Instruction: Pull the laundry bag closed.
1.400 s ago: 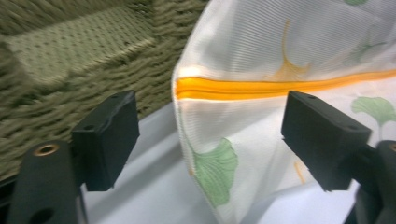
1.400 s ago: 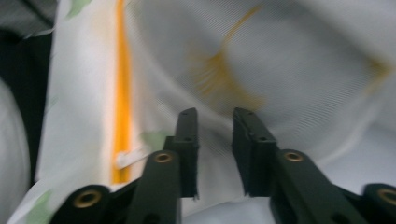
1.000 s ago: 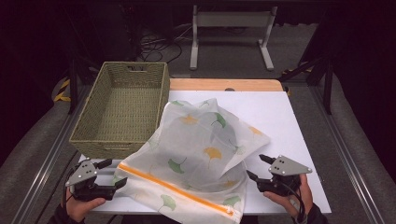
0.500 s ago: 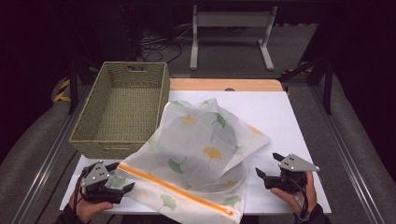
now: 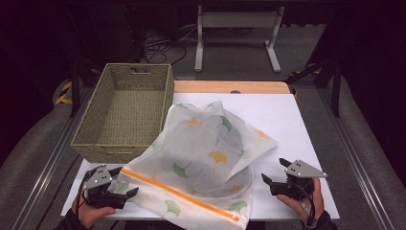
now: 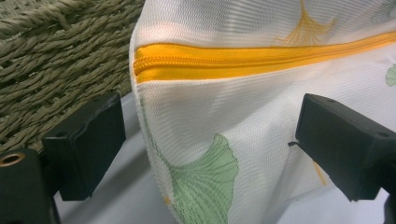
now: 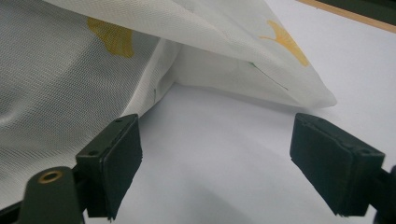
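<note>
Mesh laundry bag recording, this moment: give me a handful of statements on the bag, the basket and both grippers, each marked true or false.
1. The mesh bag lies on the white table. True.
2. The wicker basket has clothes in it. False: its inside is bare.
3. The bag's zipper is blue. False: it is orange-yellow.
4. The right gripper is clamped on the bag. False: its jaws stand wide open beside the bag, with bare table between them.
5. The left gripper has its jaws open, with the bag's zipper-end corner between them. True: in the left gripper view neither jaw presses the fabric.
6. The bag is printed with green and yellow leaves. True.
</note>
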Action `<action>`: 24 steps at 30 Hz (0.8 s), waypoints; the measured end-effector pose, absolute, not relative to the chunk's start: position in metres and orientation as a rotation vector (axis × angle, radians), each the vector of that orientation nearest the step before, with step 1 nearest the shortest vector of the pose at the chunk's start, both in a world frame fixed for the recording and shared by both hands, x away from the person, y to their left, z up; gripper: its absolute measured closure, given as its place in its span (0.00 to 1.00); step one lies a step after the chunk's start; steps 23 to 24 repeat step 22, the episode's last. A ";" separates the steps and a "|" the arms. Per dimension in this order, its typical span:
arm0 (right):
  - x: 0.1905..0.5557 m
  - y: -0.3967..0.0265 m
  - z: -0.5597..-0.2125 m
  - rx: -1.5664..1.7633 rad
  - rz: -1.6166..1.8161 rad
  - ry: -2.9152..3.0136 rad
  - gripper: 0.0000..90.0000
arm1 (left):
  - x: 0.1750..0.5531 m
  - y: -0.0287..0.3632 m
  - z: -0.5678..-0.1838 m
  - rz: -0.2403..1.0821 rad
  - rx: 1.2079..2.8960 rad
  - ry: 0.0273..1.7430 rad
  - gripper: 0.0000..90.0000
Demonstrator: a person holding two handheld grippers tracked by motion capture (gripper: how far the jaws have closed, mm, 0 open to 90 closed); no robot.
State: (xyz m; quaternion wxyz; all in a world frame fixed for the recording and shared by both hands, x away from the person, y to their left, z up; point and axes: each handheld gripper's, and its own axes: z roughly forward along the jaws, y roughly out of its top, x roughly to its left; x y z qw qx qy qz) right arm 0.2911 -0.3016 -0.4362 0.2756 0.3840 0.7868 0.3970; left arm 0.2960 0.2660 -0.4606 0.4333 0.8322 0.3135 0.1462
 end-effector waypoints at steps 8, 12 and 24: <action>0.289 -0.301 -0.435 1.032 1.070 2.107 0.20 | 0.296 0.265 -0.460 0.363 2.071 0.788 0.11; 0.287 -0.299 -0.435 1.022 1.068 2.113 0.20 | 0.297 0.264 -0.460 0.358 2.071 0.785 0.11; 0.288 -0.296 -0.440 1.040 1.081 2.140 0.21 | 0.300 0.262 -0.461 0.349 2.071 0.783 0.11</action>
